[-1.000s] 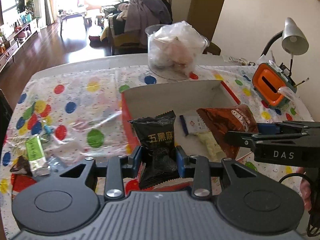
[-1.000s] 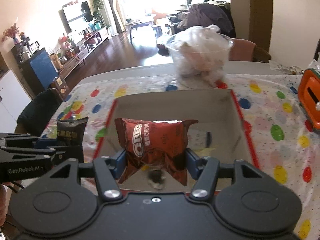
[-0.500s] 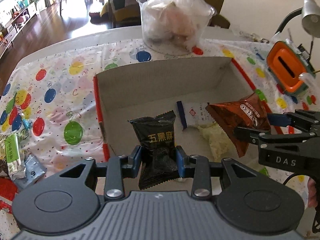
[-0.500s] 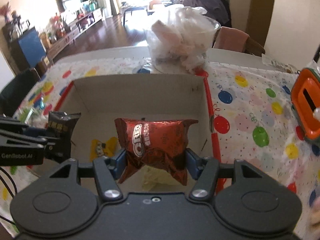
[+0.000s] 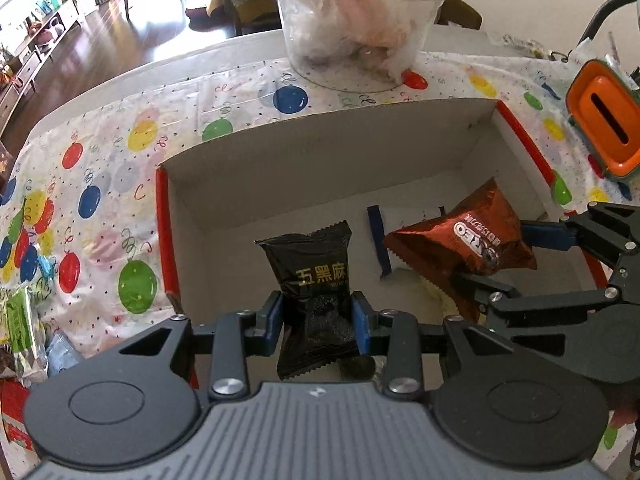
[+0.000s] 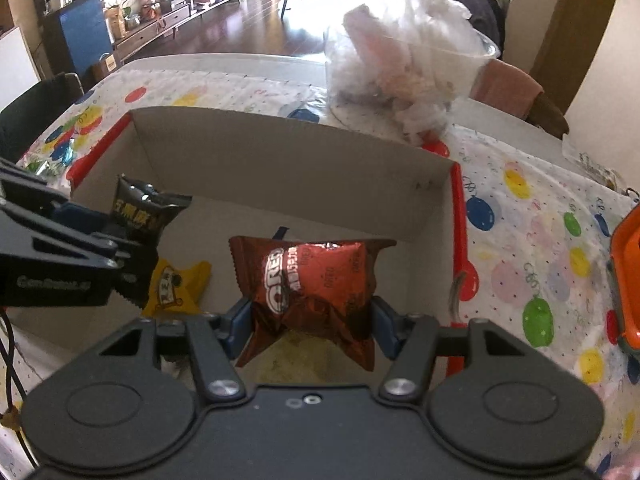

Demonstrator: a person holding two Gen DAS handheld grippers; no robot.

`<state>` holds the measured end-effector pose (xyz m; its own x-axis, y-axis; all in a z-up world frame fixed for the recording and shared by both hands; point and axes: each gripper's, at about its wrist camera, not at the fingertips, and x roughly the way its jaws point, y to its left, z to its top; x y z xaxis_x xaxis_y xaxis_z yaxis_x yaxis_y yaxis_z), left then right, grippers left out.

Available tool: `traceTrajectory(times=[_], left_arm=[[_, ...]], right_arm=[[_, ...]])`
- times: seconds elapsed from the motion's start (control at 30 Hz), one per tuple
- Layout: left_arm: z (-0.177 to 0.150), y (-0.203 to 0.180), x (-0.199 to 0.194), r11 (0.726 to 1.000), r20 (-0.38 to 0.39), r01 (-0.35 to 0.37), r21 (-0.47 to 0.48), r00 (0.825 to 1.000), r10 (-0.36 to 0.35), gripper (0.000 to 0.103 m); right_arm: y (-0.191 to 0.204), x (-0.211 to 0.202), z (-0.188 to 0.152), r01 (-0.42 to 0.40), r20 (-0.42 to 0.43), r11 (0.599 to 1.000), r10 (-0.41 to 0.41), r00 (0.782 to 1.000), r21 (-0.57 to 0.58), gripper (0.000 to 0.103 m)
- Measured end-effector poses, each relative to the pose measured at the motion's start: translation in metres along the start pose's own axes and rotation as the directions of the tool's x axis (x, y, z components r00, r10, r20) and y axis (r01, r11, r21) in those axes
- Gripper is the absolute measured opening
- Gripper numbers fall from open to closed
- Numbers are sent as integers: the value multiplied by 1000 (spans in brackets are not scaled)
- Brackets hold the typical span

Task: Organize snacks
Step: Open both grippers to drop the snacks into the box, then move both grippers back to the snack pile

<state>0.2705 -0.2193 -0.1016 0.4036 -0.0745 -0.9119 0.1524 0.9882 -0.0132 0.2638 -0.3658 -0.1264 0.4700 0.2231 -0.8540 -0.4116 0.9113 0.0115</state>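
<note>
The left gripper (image 5: 316,322) is clamping a crinkled black foil packet (image 5: 316,280) over the cardboard box (image 5: 320,168). The right gripper (image 6: 312,326) is gripping a glossy brown Oreo packet (image 6: 312,280) over the box's right half.

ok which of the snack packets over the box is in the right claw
The reddish-brown Oreo packet, pinched between the right claw. The black packet with gold characters is in the left claw; the yellow packet lies loose in the box.
</note>
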Motion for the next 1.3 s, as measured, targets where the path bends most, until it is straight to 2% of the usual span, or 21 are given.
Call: traceTrajectory(times=[0.27, 0.43, 0.5, 0.57, 0.67, 0.8, 0.87, 1.2, 1.3], left_arm=[[7, -2, 13, 1000, -66, -27, 4, 997, 27, 36], [7, 0, 13, 1000, -72, -22, -8, 997, 22, 36], [6, 1, 12, 1000, -69, -14, -17, 998, 13, 36], [5, 3, 9, 1000, -66, -3, -31, 998, 1, 40], [2, 6, 4, 999, -48, 13, -43, 999, -15, 48], [-1, 7, -6, 998, -12, 29, -51, 999, -30, 51], [-3, 8, -11, 998, 6, 30, -54, 1000, -30, 58], [-15, 18, -44, 996, 104, 49, -77, 994, -40, 60], [-21, 21, -56, 995, 138, 51, -83, 990, -40, 66]], right_arm=[[-1, 2, 5, -26, -8, 1000, 26, 1000, -10, 65], [-1, -1, 5, -41, -6, 999, 41, 999, -3, 67], [-2, -2, 4, -43, -4, 999, 43, 999, 5, 71], [-3, -5, 3, -49, 2, 999, 48, 999, 16, 72], [-6, -11, 1, -62, 8, 997, 62, 998, 38, 74], [-9, -23, -4, -77, 25, 995, 76, 997, 65, 77], [-11, -29, -5, -85, 38, 993, 83, 996, 79, 78], [-14, -63, -8, -132, 119, 983, 117, 986, 129, 87], [-13, -72, -9, -147, 144, 980, 128, 981, 137, 89]])
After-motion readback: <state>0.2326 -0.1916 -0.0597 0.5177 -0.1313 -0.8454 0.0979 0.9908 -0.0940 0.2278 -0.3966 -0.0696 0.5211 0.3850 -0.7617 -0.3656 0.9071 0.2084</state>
